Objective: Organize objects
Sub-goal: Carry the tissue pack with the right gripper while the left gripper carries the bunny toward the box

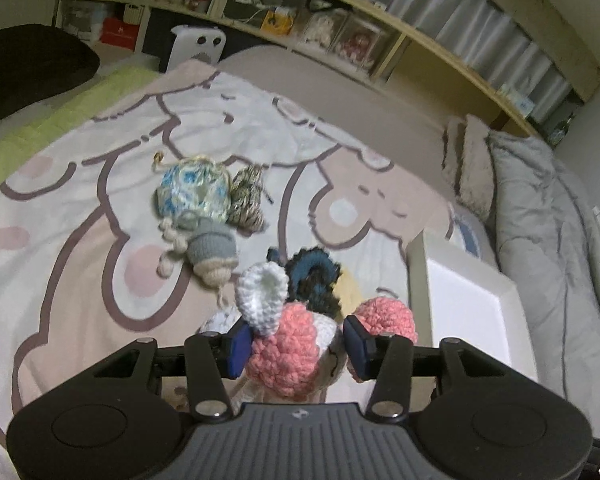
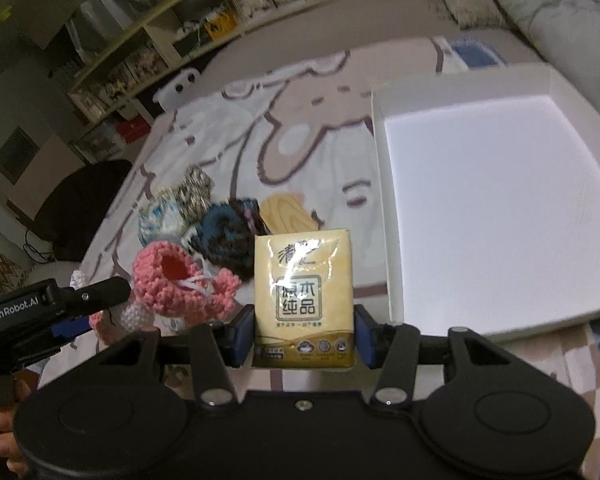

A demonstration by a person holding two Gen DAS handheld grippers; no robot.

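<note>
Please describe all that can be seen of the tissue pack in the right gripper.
The tissue pack is a small yellow packet in glossy plastic wrap with printed Chinese characters. It stands upright between the jaws of the right gripper, whose blue pads press its lower sides. It is held left of the white box.

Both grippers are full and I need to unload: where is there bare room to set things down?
The white box floor is bare wall to wall. Open blanket lies left of the yarn ball. It is crowded in the crochet pile between the yarn ball and the box.
</note>
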